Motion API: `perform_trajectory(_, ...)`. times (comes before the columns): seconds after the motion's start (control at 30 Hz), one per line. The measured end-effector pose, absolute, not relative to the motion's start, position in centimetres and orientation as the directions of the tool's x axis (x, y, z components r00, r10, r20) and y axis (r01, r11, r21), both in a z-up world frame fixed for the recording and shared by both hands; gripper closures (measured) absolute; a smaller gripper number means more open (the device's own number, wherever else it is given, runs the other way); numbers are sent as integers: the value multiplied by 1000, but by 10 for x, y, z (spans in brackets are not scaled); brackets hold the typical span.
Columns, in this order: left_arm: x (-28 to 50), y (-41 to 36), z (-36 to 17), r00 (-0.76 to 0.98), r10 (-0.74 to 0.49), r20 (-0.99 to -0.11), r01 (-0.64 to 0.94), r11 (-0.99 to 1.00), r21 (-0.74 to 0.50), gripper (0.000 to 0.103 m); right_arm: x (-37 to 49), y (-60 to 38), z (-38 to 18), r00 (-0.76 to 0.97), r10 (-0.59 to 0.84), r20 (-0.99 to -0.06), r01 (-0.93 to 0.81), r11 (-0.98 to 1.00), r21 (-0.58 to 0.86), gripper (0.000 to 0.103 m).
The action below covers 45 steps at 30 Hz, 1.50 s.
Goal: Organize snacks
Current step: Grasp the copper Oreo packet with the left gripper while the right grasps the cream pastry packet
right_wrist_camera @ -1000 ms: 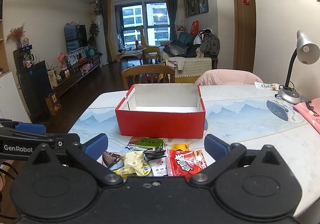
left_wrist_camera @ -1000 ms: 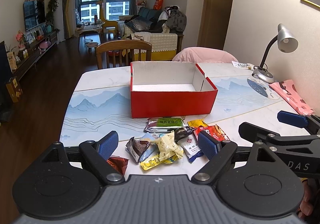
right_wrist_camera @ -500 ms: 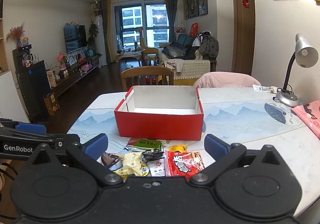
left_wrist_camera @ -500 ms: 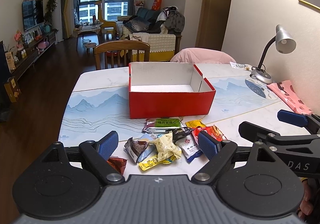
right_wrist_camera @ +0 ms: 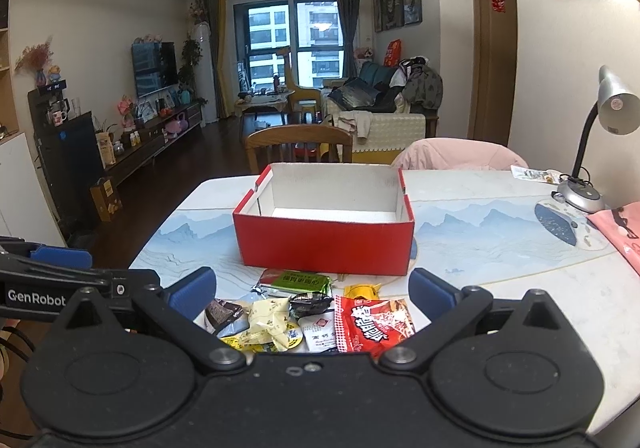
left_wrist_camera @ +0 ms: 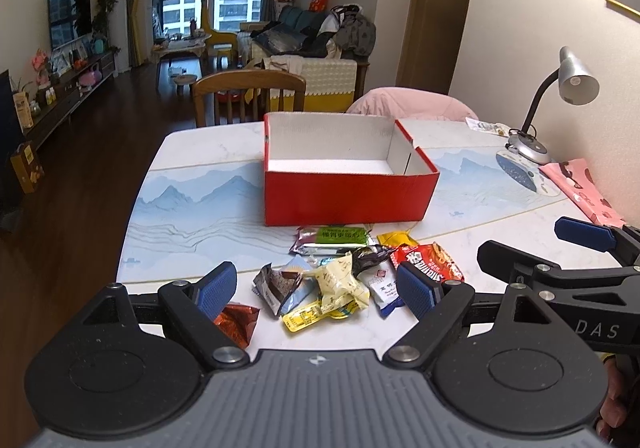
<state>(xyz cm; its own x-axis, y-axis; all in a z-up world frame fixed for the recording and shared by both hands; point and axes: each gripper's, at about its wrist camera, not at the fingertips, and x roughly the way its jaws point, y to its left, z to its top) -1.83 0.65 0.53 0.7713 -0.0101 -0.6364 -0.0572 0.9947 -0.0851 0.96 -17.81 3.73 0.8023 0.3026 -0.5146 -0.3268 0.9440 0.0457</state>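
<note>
A heap of snack packets (left_wrist_camera: 344, 280) lay at lower centre of the left wrist view, on the tabletop (left_wrist_camera: 192, 152) just in front of a red box (left_wrist_camera: 348, 200) that stood open at centre. The left hand-held gripper (left_wrist_camera: 318, 288) hung above the heap, jaws wide, gripping nothing. The right hand-held gripper (right_wrist_camera: 314, 294) likewise stood wide open and empty. A desk lamp (left_wrist_camera: 560, 96) stood at right.

Snack packets (left_wrist_camera: 344, 272) heaped on table (left_wrist_camera: 200, 152), just before box (left_wrist_camera: 348, 172); lamp (left_wrist_camera: 560, 96) far right.
</note>
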Motion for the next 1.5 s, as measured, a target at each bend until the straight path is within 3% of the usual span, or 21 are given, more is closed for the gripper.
perform_trajectory(0.67,26,68,-76,513,71,-855,-372,916,-147,16,79,-145,-32,560,413,-718,-496,861,109,6)
perform_trajectory(0.93,60,80,-104,463,43,-886,-320,940,-122,16,116,-124,-68,463,413,-784,-518,844,139,12)
perform_trajectory(1.5,90,98,-150,370,23,-929,-270,959,-83,16,153,-88,-103,428,340,-837,-471,874,115,20)
